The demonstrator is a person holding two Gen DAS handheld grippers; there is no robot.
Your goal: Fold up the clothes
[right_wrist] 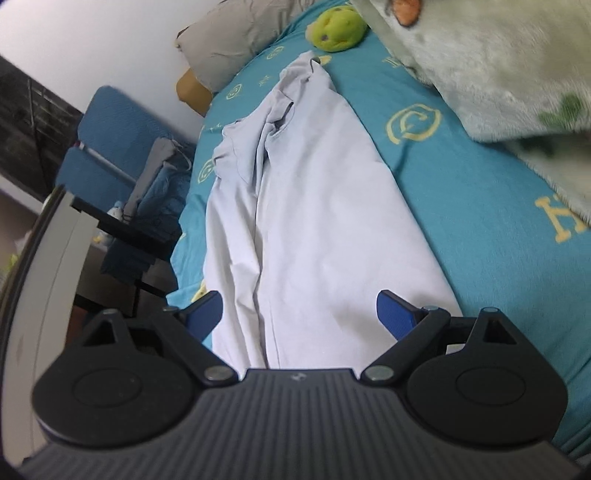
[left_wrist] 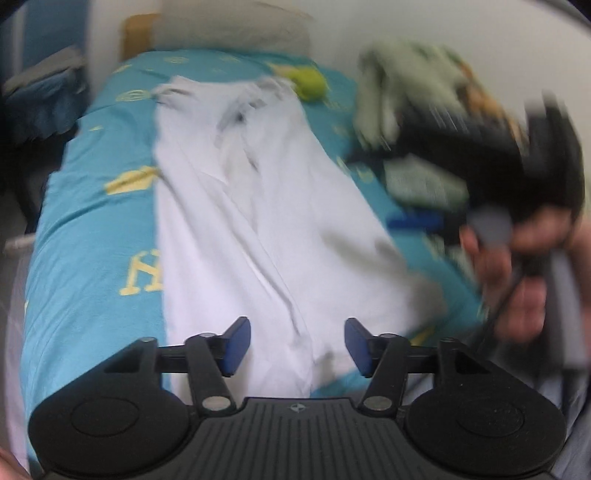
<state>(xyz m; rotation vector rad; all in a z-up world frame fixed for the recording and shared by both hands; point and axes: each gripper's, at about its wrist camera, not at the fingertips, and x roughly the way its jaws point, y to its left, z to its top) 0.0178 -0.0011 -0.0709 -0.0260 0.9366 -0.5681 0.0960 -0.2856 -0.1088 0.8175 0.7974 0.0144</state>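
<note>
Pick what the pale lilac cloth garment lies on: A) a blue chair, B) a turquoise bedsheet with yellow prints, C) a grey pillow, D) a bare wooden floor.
B: the pale lilac cloth garment lies spread lengthwise on the turquoise bedsheet with yellow prints, sheet visible along both sides.

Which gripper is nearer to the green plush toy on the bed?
Hard to tell. Both the left gripper and the right gripper hover open over the near end of the white garment, while the toy lies far beyond its other end.
</note>
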